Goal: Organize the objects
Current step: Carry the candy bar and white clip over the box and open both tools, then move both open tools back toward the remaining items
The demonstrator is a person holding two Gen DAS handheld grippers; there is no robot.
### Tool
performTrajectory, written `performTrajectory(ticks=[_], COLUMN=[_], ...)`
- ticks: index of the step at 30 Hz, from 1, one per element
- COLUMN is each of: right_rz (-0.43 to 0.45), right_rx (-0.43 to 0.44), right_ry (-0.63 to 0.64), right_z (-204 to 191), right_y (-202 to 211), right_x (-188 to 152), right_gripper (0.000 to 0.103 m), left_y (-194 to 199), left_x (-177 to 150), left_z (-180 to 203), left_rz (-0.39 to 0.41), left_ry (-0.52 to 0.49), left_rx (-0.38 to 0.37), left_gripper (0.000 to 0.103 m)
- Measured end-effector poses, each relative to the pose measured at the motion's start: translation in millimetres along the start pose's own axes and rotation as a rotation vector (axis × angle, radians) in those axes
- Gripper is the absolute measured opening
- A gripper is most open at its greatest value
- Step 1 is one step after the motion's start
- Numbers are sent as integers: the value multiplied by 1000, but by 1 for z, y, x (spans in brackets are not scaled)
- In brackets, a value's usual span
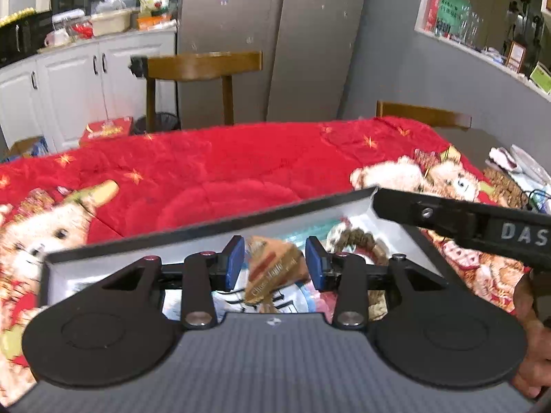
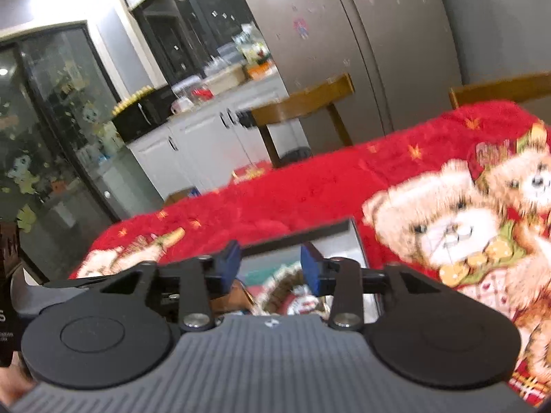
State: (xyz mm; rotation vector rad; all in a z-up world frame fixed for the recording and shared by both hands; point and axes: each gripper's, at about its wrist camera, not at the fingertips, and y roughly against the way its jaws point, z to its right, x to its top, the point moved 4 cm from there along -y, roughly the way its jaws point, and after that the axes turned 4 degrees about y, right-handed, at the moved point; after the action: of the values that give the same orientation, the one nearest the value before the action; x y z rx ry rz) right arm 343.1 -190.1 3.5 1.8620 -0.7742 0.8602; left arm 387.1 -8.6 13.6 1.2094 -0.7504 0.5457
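Observation:
A shallow box (image 1: 206, 227) with a dark rim and white inner walls sits on the red bear-print blanket (image 1: 224, 165). It holds several packets and a woven item (image 1: 361, 241). My left gripper (image 1: 274, 263) is open above the box, with a brown snack packet (image 1: 275, 268) between its blue pads, not squeezed. My right gripper (image 2: 270, 268) is open over the same box (image 2: 310, 237), with nothing between its pads; its body (image 1: 465, 220) crosses the box's right corner in the left wrist view.
Wooden chairs (image 1: 203, 65) stand behind the table, with a fridge (image 1: 275, 34) and white cabinets (image 1: 86, 79) beyond. Loose items (image 1: 516, 165) lie at the table's far right. The blanket (image 2: 344, 179) covers the table.

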Motion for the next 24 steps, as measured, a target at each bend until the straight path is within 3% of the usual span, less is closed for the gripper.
performTrajectory(ticks=[2, 4, 5, 17, 24], right_rz=[45, 98, 126, 331, 375], right_rx=[5, 23, 34, 82, 94], right_ry=[10, 6, 0, 94, 170], right_z=[-7, -11, -14, -53, -71], right_y=[17, 36, 47, 185, 232], right_x=[9, 18, 21, 28, 13], right_gripper=[72, 81, 85, 87, 87], left_y=[21, 45, 57, 223, 283], left_x=[7, 12, 14, -9, -40], left_z=[-2, -3, -2, 24, 45], left_rz=[39, 81, 102, 290, 360], left_ry=[6, 27, 32, -57, -54], left_rx=[10, 8, 4, 23, 39], left_gripper=[47, 63, 65, 67, 67])
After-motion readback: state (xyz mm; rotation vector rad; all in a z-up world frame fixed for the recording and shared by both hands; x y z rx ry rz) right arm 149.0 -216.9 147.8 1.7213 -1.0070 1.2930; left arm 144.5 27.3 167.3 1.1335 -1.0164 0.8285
